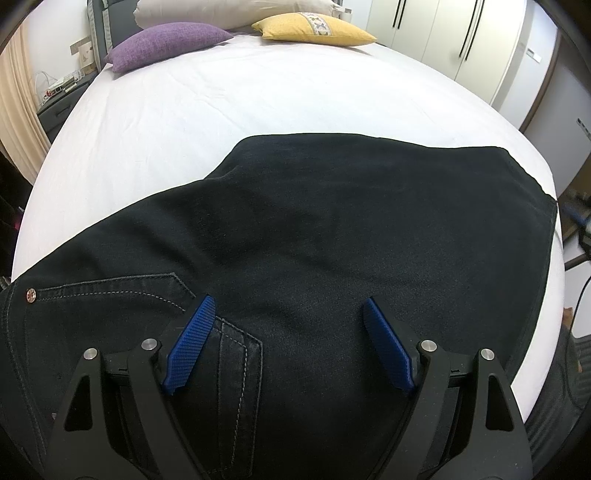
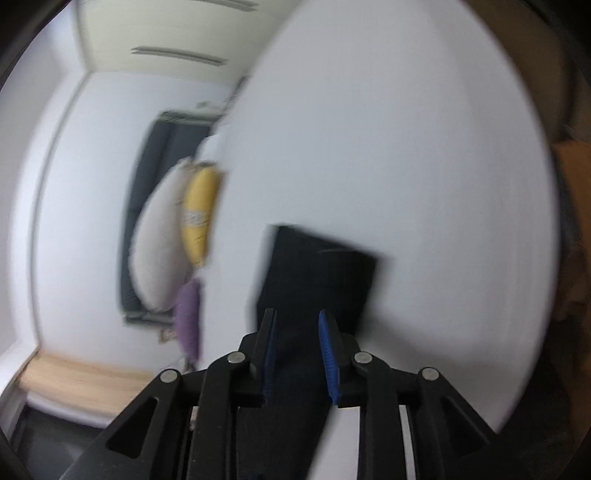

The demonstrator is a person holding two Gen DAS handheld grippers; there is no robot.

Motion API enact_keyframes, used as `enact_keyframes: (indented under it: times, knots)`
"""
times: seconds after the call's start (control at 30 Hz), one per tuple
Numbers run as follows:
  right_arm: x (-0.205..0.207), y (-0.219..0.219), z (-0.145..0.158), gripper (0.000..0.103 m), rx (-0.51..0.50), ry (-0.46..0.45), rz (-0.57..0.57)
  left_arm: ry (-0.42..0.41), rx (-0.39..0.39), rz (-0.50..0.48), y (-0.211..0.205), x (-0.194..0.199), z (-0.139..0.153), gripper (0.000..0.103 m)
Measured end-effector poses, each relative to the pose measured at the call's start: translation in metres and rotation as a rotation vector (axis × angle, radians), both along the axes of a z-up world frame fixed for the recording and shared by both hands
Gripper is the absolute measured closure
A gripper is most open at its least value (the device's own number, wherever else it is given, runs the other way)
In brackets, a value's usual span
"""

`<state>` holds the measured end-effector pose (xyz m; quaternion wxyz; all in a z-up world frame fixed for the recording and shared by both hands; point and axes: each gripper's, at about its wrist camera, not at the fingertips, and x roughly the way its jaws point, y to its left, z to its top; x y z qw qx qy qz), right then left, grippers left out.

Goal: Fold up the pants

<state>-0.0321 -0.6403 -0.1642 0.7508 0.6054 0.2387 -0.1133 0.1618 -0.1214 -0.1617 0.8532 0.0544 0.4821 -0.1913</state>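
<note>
Black denim pants [image 1: 314, 229] lie spread on the white bed [image 1: 192, 110], folded into a broad slab, with a back pocket and a copper rivet at the lower left. My left gripper [image 1: 288, 314] is open, its blue pads wide apart just above the pants near the pocket. In the blurred, tilted right wrist view the pants [image 2: 321, 269] show as a dark rectangle on the bed [image 2: 406, 147]. My right gripper [image 2: 297, 321] has its blue pads apart with dark fabric between them; I cannot tell whether it grips the fabric.
A purple pillow [image 1: 166, 44], a yellow pillow [image 1: 314, 29] and a beige pillow [image 1: 229, 11] lie at the head of the bed. White wardrobes [image 1: 461, 44] stand at the right. A nightstand [image 1: 59, 99] is at the left.
</note>
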Motion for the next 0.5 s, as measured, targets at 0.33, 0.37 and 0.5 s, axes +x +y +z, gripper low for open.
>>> enact_keyframes:
  times: [0.33, 0.37, 0.5]
  knots:
    - [0.124, 0.052, -0.038, 0.07, 0.041, 0.087, 0.332, -0.012, 0.003, -0.003, 0.001, -0.013, -0.001, 0.02]
    - [0.115, 0.05, -0.057, 0.093, 0.035, 0.178, 0.313, -0.01, -0.001, -0.005, 0.002, -0.015, 0.0, 0.019]
    - [0.068, 0.032, -0.065, 0.103, 0.0, 0.155, 0.245, -0.002, -0.128, 0.031, 0.02, -0.007, 0.02, 0.019]
